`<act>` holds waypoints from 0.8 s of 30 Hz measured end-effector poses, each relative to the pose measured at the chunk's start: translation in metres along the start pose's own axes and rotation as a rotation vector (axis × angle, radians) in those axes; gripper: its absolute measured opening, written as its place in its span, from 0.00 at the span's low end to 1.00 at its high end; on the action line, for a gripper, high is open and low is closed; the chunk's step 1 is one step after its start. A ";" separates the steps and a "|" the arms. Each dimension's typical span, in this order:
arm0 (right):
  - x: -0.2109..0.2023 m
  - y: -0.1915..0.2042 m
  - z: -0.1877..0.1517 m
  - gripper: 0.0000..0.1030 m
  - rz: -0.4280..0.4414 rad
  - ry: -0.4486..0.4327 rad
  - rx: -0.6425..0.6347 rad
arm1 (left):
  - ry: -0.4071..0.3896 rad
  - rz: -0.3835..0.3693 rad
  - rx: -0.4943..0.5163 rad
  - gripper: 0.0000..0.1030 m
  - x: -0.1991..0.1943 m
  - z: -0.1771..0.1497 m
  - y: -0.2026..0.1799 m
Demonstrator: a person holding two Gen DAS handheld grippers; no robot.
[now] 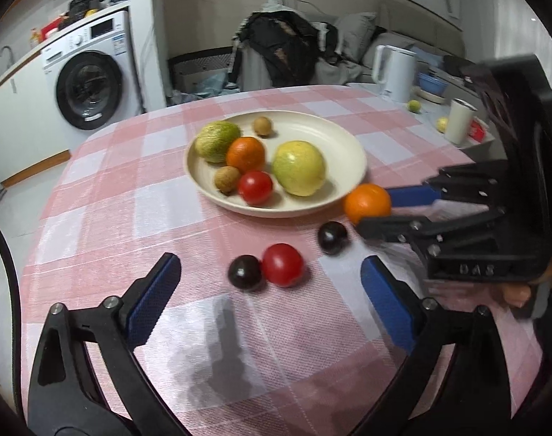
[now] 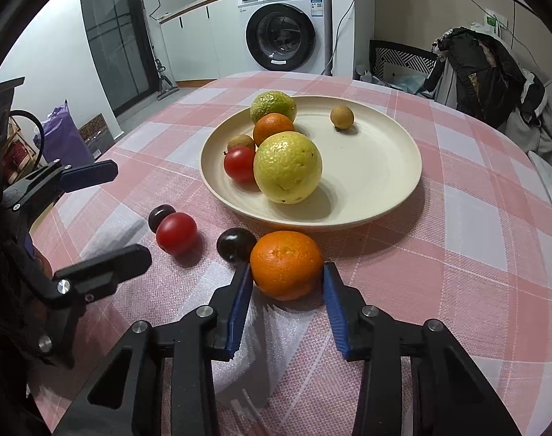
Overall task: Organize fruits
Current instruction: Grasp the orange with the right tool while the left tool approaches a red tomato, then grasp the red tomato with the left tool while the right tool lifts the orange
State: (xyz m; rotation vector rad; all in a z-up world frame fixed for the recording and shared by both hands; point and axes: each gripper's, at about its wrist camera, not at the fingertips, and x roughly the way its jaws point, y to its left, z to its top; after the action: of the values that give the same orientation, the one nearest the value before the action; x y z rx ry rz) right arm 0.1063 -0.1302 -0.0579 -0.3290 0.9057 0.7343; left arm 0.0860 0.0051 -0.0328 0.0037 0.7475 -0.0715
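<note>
Right then, my right gripper (image 2: 286,287) had its blue pads on either flank of the loose orange (image 2: 286,264), which sat on the checked tablecloth (image 2: 457,254) just short of the plate's near rim. The pads looked to be touching the peel on both sides, so I took it as clamped, though I could not swear how firmly. The orange was round, with no long axis to fuss over; what mattered was that the cream plate (image 2: 385,167) lay straight ahead of my right fingers and a little higher at its lip.

On the plate the big yellow-green citrus (image 2: 287,167) crowded the near left part, with a small tomato (image 2: 240,164), another orange (image 2: 274,128), a green citrus (image 2: 273,106) and a brown longan-like fruit (image 2: 241,141) behind it. The right half stood bare but for one little brown fruit (image 2: 342,117) near the back, so I judged that side the open room, reached by lifting over the rim and bearing right.

My left gripper (image 1: 272,290) hung with its jaws wide apart and empty. It faced a red tomato (image 1: 283,264) touching a dark plum (image 1: 245,272), with a second dark plum (image 1: 333,237) between them and the orange. That second plum sat just beside my right-hand pad, near enough that I thought it might get nudged.
</note>
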 end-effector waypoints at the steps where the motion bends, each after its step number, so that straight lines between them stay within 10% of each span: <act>1: -0.001 0.000 0.000 0.39 0.000 -0.003 -0.001 | 0.004 -0.014 0.005 0.87 0.000 0.000 -0.001; 8: -0.015 -0.006 0.004 0.39 0.013 -0.036 0.008 | 0.069 -0.094 -0.009 0.56 0.009 -0.005 -0.003; 24: -0.017 -0.010 0.005 0.39 0.008 -0.048 0.019 | 0.114 -0.133 -0.030 0.50 0.017 -0.006 -0.007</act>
State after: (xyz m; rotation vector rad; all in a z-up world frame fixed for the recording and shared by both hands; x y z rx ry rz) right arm 0.1093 -0.1417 -0.0410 -0.2900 0.8683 0.7380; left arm 0.0941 -0.0033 -0.0486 -0.0708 0.8625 -0.1882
